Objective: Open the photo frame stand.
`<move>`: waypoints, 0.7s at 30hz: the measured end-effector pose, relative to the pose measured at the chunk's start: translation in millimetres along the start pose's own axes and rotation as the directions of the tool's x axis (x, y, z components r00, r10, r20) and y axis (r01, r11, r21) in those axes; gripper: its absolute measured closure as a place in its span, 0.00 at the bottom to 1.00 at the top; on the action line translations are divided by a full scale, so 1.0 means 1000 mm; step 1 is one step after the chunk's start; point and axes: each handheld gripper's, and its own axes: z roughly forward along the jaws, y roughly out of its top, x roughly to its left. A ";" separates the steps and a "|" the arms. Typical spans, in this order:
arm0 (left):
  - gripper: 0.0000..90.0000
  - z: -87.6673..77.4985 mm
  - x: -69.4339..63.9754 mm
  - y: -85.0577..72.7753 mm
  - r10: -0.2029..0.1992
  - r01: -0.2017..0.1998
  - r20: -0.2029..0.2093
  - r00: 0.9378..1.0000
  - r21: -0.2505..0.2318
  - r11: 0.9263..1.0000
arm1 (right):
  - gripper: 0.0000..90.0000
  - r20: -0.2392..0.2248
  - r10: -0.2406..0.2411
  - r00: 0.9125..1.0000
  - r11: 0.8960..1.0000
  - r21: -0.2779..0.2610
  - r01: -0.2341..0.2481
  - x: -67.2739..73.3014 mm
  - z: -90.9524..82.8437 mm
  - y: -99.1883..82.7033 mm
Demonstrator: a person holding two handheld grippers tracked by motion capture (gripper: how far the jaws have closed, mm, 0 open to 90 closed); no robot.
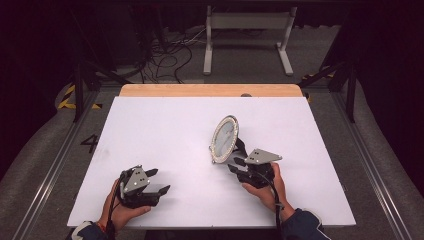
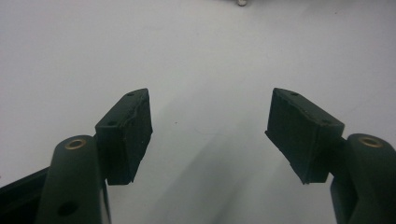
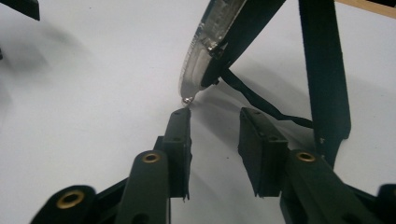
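Jaws of the right gripper (image 1: 239, 162) are standing partly apart, and we are seeing nothing between them; in the right gripper view they are sitting just short of the lower rim of a round mirror (image 3: 205, 51), one jaw tip almost touching a small metal stud at the rim's bottom, though we cannot tell whether it is actually touching. We are finding the round mirror (image 1: 223, 137) right of centre on the white worktop (image 1: 165, 130), standing tilted on a black folding stand (image 3: 324, 70), its pale face turned toward the left and ringed by a beaded silver edge. A thin black cord (image 3: 261, 102) is trailing from the back of the mirror along the worktop beside the stand's leg.

We are holding the left gripper (image 1: 157, 181) low over the near left part of the worktop, well apart from the mirror. Its jaws are spread wide, and in the left gripper view we are seeing bare white surface between the two black pads (image 2: 126, 135).

We are seeing no container on the worktop. A strip of bare wood (image 1: 210, 90) is showing along the far edge, and beyond it a white frame (image 1: 247, 35) and loose cables (image 1: 170, 55) are lying on the grey floor.
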 end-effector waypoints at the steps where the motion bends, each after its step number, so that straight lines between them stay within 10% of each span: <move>1: 0.34 0.000 0.000 0.000 0.002 -0.002 0.001 1.000 -0.001 1.000 | 0.67 -0.002 0.003 1.000 1.000 0.000 -0.003 0.001 0.001 0.000; 21: 0.30 0.001 0.000 -0.003 0.012 -0.012 0.001 1.000 0.009 1.000 | 0.41 0.058 0.158 0.986 0.987 -0.051 -0.155 0.010 0.037 0.018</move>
